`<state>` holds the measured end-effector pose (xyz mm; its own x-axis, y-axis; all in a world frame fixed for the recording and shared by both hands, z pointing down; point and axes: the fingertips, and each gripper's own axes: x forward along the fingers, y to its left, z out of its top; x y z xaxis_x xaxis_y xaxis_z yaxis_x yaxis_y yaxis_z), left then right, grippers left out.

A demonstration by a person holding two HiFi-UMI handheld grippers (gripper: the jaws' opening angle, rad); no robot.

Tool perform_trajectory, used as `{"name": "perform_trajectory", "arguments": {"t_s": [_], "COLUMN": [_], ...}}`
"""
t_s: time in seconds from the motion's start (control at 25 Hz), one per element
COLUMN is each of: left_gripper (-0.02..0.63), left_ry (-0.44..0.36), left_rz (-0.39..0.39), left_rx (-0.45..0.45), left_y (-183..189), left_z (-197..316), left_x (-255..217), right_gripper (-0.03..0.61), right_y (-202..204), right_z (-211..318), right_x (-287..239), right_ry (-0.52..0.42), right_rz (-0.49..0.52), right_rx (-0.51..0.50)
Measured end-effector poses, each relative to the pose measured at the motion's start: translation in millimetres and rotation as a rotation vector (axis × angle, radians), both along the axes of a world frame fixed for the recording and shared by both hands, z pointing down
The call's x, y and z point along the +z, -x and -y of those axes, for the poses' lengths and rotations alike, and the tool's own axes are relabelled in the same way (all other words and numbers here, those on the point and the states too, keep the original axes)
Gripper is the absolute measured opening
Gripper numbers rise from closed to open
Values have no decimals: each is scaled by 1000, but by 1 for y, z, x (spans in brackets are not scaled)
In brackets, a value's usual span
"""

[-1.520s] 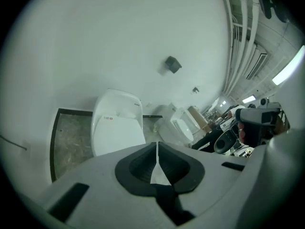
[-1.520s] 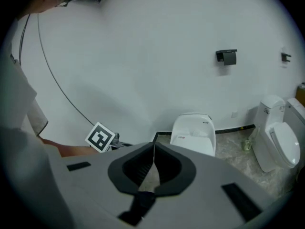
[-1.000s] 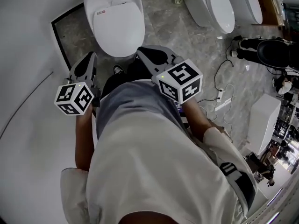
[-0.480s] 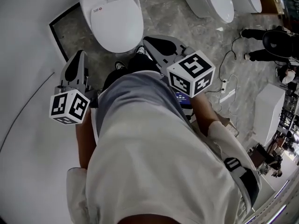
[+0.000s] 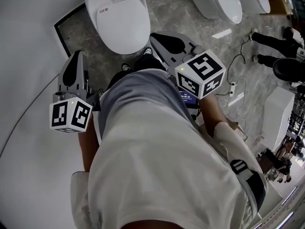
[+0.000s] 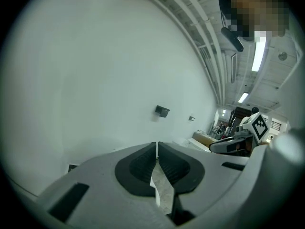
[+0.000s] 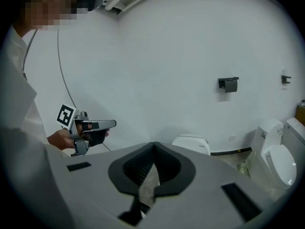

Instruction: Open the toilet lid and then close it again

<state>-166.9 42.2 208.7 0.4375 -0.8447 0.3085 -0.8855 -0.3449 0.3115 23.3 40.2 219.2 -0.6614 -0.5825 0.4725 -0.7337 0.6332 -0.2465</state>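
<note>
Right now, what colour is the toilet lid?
White. The toilet lid shows best in the head view.

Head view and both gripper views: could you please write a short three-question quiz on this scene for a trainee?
1. Is the toilet lid up or down?
2. True or false: the left hand-held gripper is shut with nothing between its jaws.
3. The right hand-held gripper is: A) clamped on the lid; B) shut, holding nothing; C) wide open.

Key: 1 down; 2 true; 3 B.
</note>
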Motion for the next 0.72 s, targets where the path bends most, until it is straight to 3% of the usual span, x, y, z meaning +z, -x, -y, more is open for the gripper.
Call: {"name": "perform_trajectory", "arguments": {"t_s": [0.28, 0.72], "left_gripper": [7, 6], "left_ry": [-19, 32], "left_rz": [19, 19], "left_rx": [-18, -59], "left_y": [-1, -4], "left_z": [-7, -27], "left_x": [-10, 1], "right_gripper": [9, 9], "right_y": [-4, -1], "right_z": [-4, -24], "right_x": [-1, 7], "right_ry": [-3, 28], "right_rz": [-7, -23], "right_rx": [5, -6]}}
